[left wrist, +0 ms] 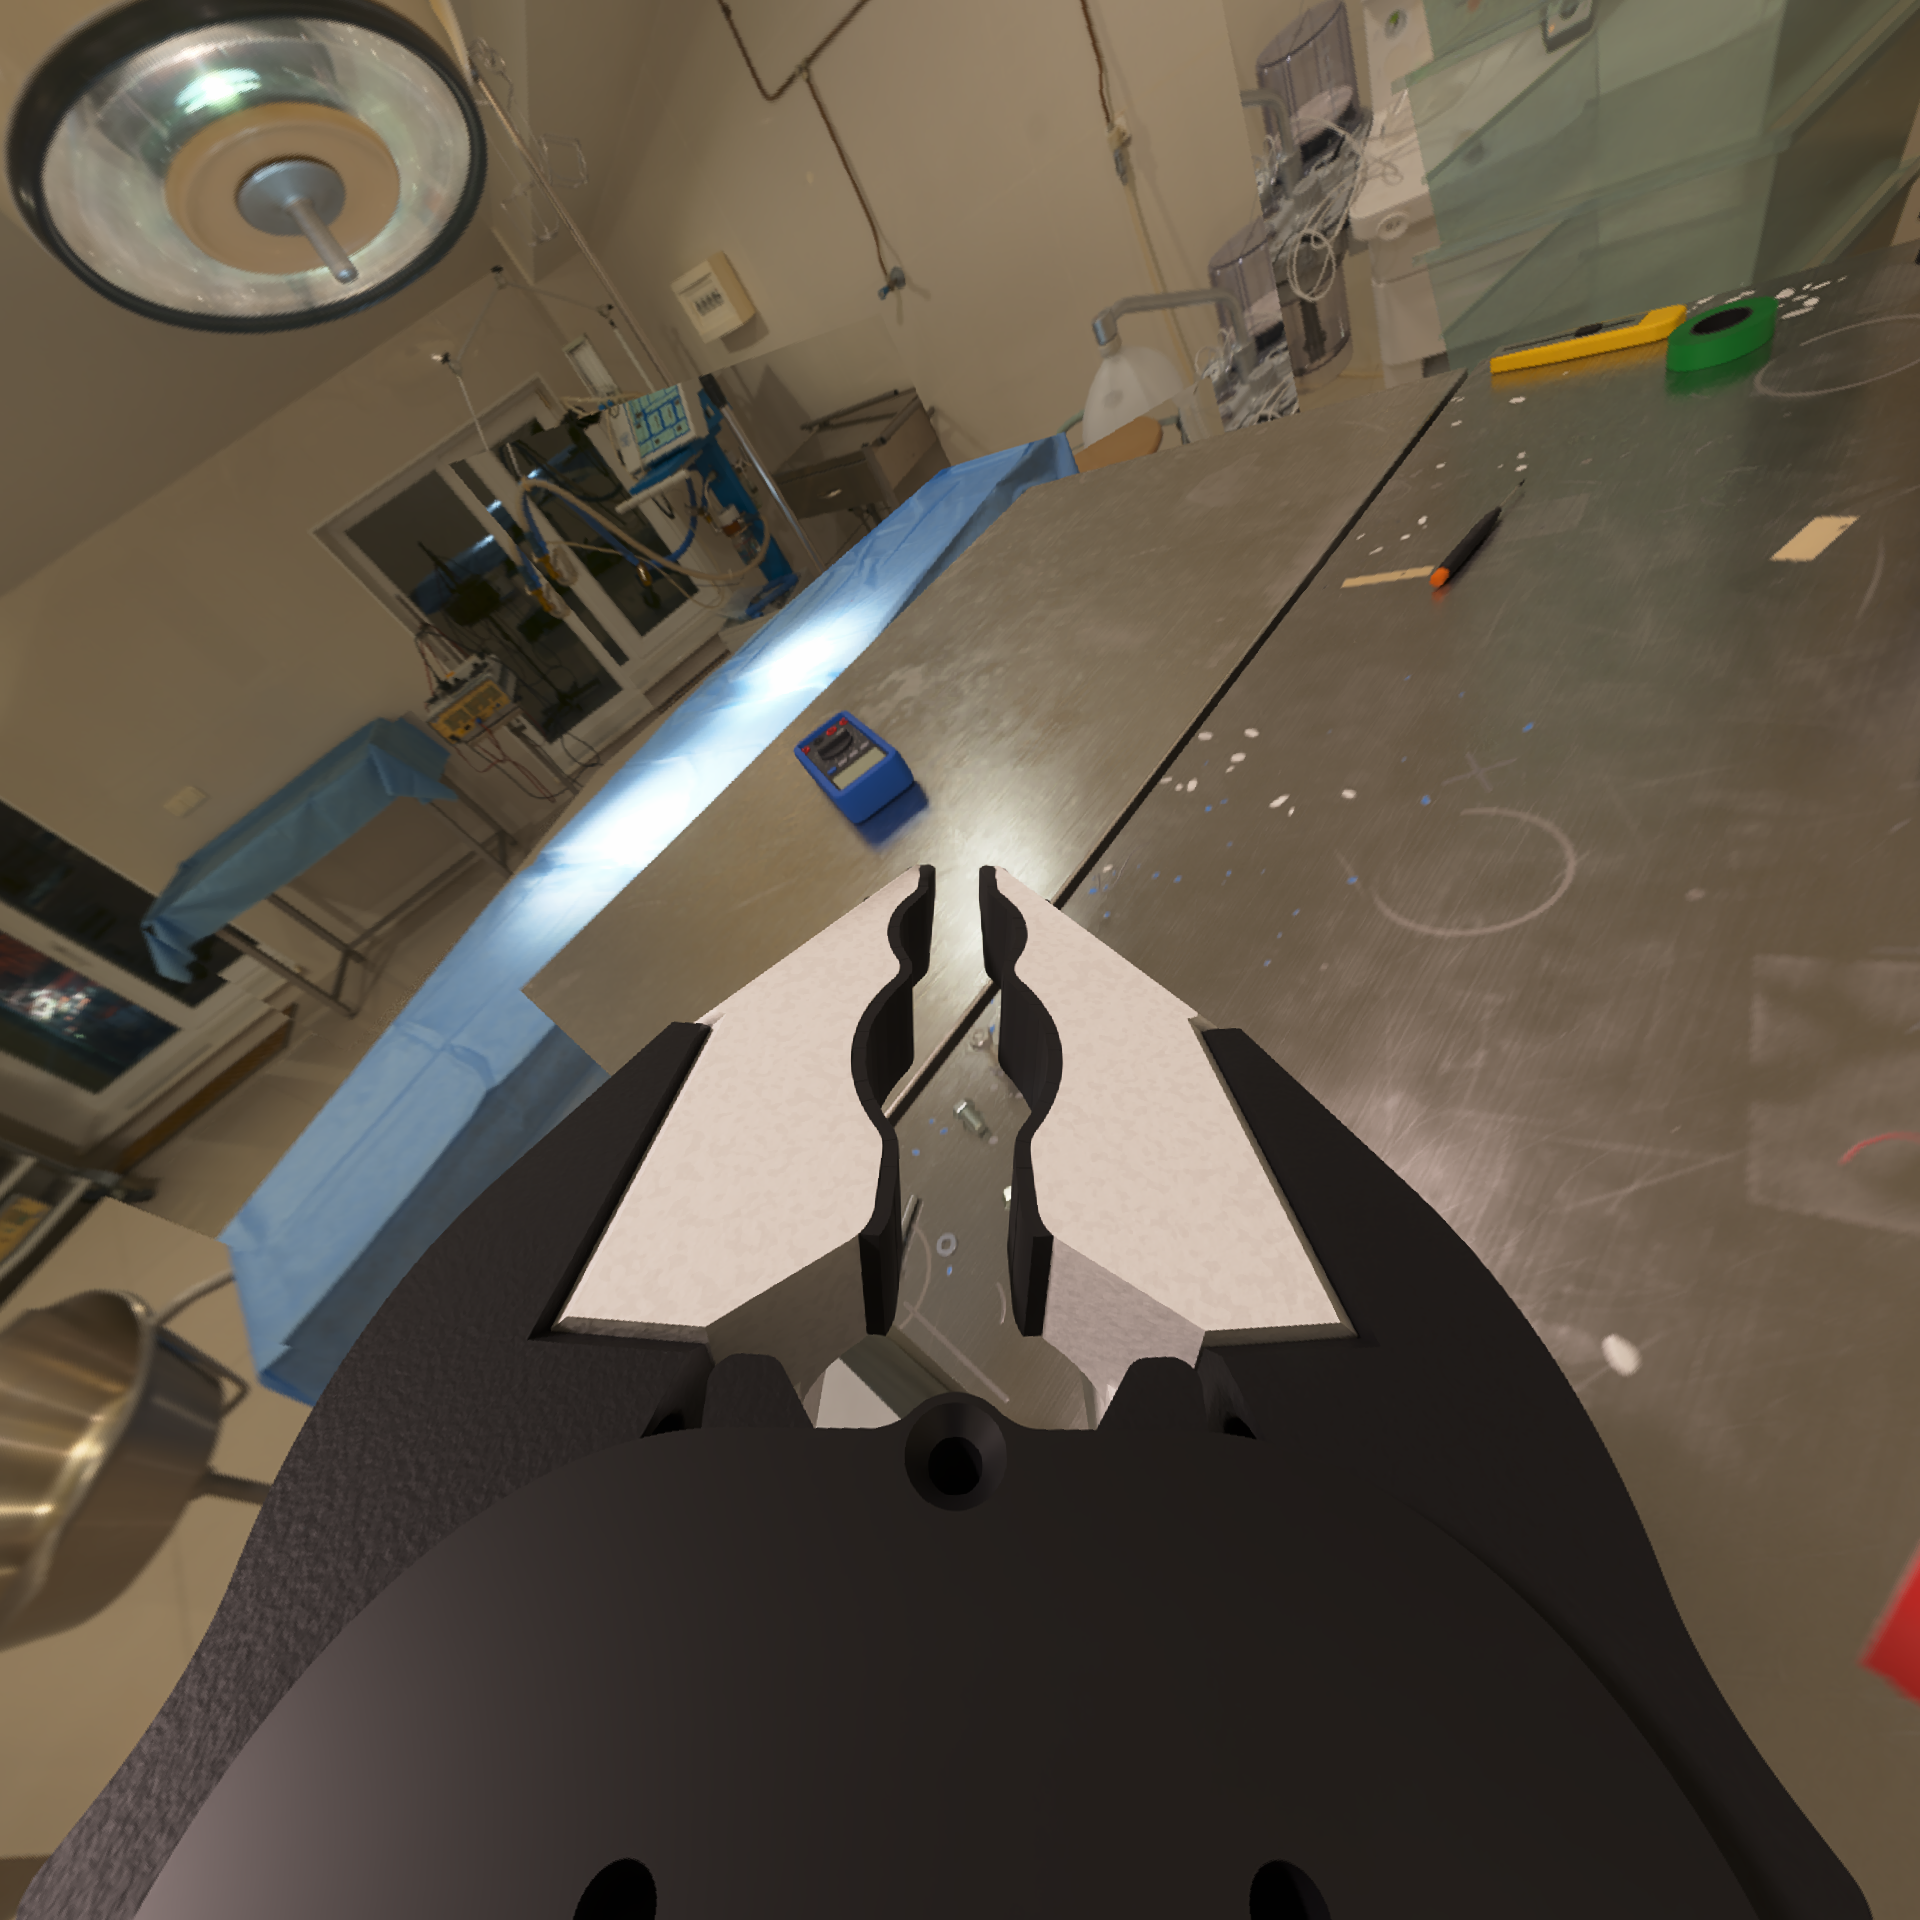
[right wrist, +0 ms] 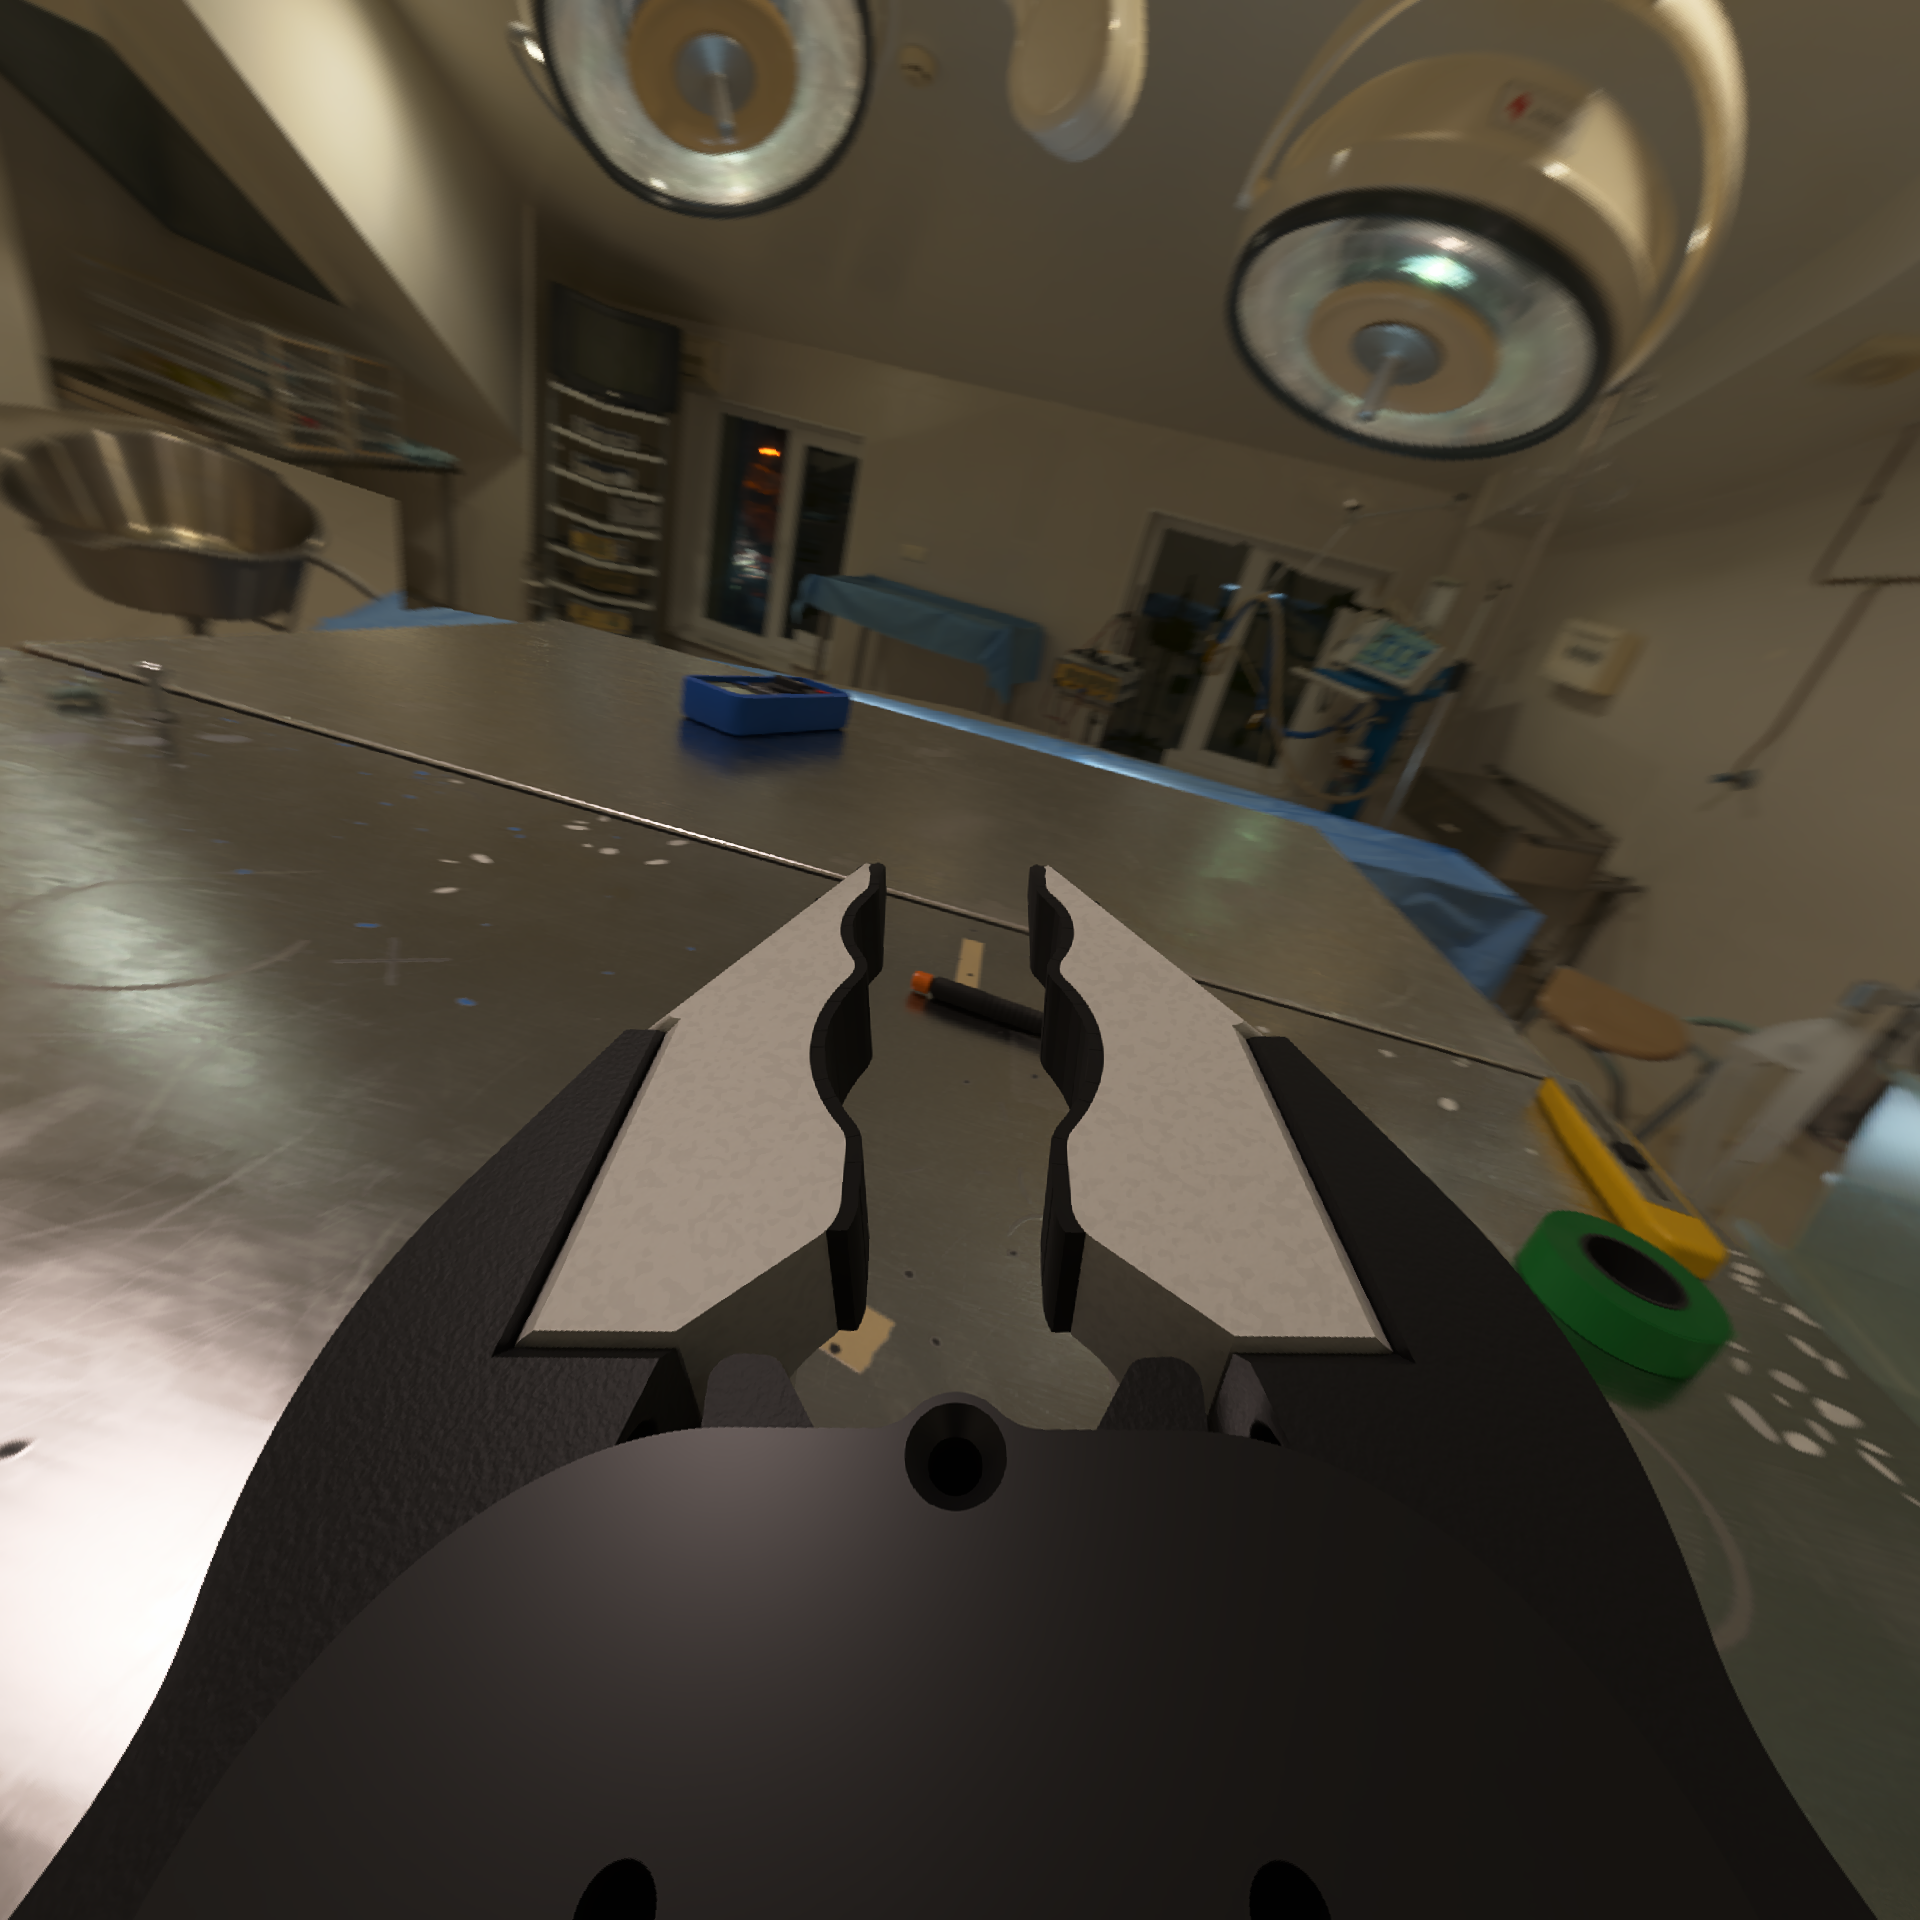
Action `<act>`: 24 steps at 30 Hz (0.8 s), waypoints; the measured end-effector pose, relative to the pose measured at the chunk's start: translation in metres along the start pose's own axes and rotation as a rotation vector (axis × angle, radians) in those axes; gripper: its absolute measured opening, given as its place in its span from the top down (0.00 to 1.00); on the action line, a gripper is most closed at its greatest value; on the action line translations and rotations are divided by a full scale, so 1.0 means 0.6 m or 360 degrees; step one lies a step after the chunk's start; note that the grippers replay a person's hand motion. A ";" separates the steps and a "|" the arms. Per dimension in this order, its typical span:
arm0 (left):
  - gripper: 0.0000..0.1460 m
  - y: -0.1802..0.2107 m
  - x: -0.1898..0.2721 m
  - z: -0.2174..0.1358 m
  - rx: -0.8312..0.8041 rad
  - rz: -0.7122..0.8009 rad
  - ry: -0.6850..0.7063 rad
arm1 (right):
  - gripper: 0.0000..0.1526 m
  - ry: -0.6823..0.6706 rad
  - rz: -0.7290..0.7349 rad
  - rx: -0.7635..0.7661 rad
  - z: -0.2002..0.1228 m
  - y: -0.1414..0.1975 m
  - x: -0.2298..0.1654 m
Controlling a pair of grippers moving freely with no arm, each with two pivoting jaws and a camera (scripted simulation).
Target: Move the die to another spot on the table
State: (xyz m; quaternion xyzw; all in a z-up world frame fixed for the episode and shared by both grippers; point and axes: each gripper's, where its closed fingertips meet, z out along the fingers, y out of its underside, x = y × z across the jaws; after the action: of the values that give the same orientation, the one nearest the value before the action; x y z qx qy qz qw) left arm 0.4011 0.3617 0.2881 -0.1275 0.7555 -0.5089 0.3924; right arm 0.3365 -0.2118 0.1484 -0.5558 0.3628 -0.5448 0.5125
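A red block [left wrist: 1896, 1652], cut off by the lower right edge of the left wrist view, may be the die; I cannot tell for sure. It lies on the scratched metal table [left wrist: 1455, 1039], to the right of my left gripper [left wrist: 957, 883]. The left gripper's jaws stand almost closed with a thin gap and nothing between them. My right gripper [right wrist: 956, 883] is open and empty, low over the table [right wrist: 312, 1039]. No die shows in the right wrist view.
A blue multimeter [left wrist: 852, 767] [right wrist: 766, 703] lies ahead near the far edge. A black screwdriver with an orange end [left wrist: 1465, 545] [right wrist: 971, 1003], a green tape roll [left wrist: 1720, 332] [right wrist: 1621, 1309] and a yellow knife [left wrist: 1584, 338] [right wrist: 1621, 1184] lie on the table. Small bolts and washers [left wrist: 971, 1117] lie under the left fingers.
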 end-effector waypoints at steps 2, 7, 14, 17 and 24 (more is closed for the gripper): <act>0.92 -0.065 0.029 -0.005 -0.0009 0.0048 -0.0011 | 0.83 -0.0106 0.0066 0.0010 -0.008 -0.008 0.013; 0.89 -0.168 0.184 0.032 0.0119 0.0103 0.0121 | 0.86 -0.0255 0.0160 0.0040 -0.025 -0.020 0.041; 0.77 -0.141 0.455 0.158 0.0221 -0.0155 0.0464 | 0.98 -0.0645 0.0106 -0.0135 -0.021 -0.030 0.045; 0.78 -0.094 0.540 0.212 0.0150 -0.0288 0.0479 | 1.00 -0.0782 0.0084 -0.0202 -0.019 -0.031 0.042; 0.76 -0.025 0.676 0.272 -0.0189 -0.0359 0.0834 | 0.85 -0.1505 -0.0059 -0.0555 -0.070 0.033 -0.057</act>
State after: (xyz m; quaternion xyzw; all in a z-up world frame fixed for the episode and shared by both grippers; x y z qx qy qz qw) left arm 0.2484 0.0058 0.0847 -0.0975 0.8407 -0.5197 0.1166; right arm 0.2938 -0.1901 0.1162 -0.8255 0.1666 -0.1736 0.5106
